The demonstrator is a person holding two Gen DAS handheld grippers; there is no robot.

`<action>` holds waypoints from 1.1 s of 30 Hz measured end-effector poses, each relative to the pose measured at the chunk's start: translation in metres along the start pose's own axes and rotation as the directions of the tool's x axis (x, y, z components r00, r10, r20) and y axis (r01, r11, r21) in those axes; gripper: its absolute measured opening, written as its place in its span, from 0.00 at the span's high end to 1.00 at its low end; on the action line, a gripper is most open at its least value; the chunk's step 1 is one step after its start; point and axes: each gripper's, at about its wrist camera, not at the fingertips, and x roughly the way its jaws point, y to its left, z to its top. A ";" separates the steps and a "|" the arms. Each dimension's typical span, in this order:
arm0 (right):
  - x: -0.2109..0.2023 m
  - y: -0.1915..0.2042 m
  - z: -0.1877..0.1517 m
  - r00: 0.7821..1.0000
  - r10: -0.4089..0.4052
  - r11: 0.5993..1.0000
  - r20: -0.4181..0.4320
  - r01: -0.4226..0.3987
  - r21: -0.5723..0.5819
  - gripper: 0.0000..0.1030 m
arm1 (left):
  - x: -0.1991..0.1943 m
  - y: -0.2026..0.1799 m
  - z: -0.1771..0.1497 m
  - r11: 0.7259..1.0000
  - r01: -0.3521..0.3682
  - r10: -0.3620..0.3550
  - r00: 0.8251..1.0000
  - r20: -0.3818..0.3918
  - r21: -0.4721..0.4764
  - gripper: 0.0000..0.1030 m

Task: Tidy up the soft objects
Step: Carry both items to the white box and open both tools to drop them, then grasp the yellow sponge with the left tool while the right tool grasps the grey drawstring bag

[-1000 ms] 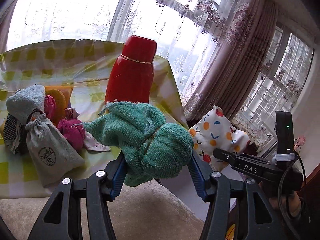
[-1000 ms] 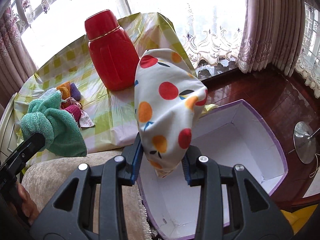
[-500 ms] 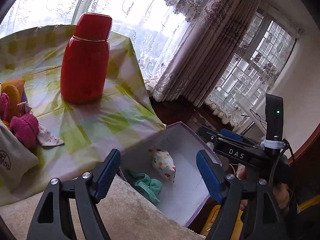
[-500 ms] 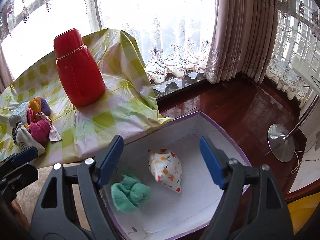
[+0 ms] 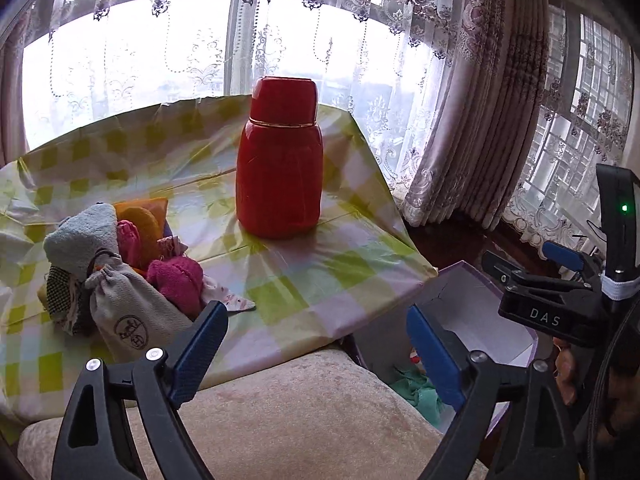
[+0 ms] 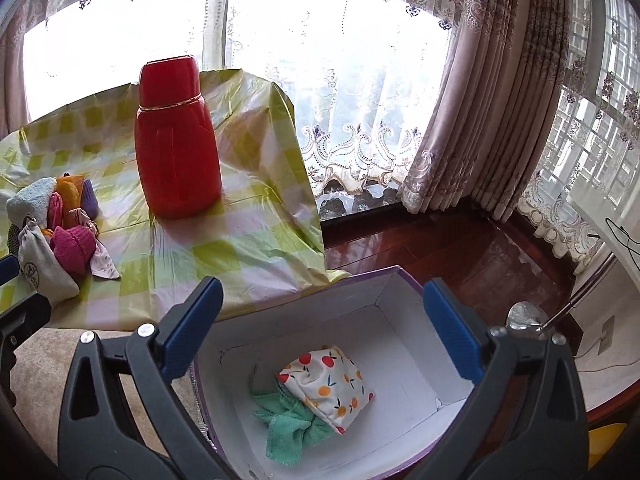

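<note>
So this one sits right between 2 rounds of the sorting job. The green towel (image 6: 290, 424) and the fruit-print pouch (image 6: 330, 384) are both lying in the white box (image 6: 404, 344) on the floor beside the worktop (image 6: 240, 248), pouch partly on top of the towel. Neither is gripped.

Left tool (image 5: 316, 354): jaws opening, nothing between the blue pads, just the checked cloth and a beige cushion (image 5: 300, 412) behind the gap. Right tool (image 6: 322, 334): same deal, jaws opening and empty, hanging over the box.

Looks like the drop step is done and the next fetch is up. The pile of soft stuff (image 5: 120, 264) is at the left end of the worktop: a grey drawstring bag (image 5: 128, 316), a pink knit bundle (image 5: 178, 280), a pale blue towel roll (image 5: 82, 232), something orange behind. The next move probably calls for swinging both tools left to that pile and picking 1 item each, without bumping the red flask (image 5: 280, 160) standing upright mid-worktop.

Orientation-wise, the pouch's long axis runs diagonally in the right wrist view, from upper left to lower right across the box floor. The towel is a crumpled wad, so no clear axis there. The drawstring bag lies with its tied neck toward the pile and its bottom toward the camera.
</note>
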 end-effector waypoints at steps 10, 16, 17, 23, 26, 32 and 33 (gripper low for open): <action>-0.002 0.049 -0.003 0.981 0.191 0.981 0.018 -0.190 -0.028 0.02 | -0.029 0.050 -0.004 0.990 -0.136 0.139 0.985 0.101 -0.033 0.01; 0.006 0.086 -0.006 0.951 0.305 0.951 -0.046 -0.307 -0.035 0.02 | -0.030 0.089 -0.010 0.977 -0.167 0.176 0.982 0.062 -0.134 0.01; 0.006 0.093 -0.006 0.946 0.321 0.946 -0.053 -0.323 -0.038 0.02 | -0.030 0.095 -0.012 0.975 -0.163 0.173 0.983 0.054 -0.154 0.01; 0.007 0.138 -0.004 0.910 0.407 0.903 -0.081 -0.414 -0.115 0.02 | -0.033 0.129 -0.020 0.953 -0.175 0.191 0.981 0.041 -0.247 0.01; 0.006 0.160 -0.003 0.896 0.432 0.883 -0.102 -0.444 -0.156 0.02 | -0.035 0.147 -0.025 0.939 -0.180 0.199 0.979 0.037 -0.294 0.01; 0.005 0.200 -0.002 0.874 0.468 0.843 -0.132 -0.486 -0.230 0.02 | -0.033 0.177 -0.031 0.916 -0.186 0.205 0.979 0.016 -0.356 0.09; 0.004 0.207 -0.002 0.871 0.472 0.836 -0.135 -0.491 -0.243 0.02 | -0.033 0.180 -0.031 0.914 -0.187 0.205 0.979 0.014 -0.359 0.09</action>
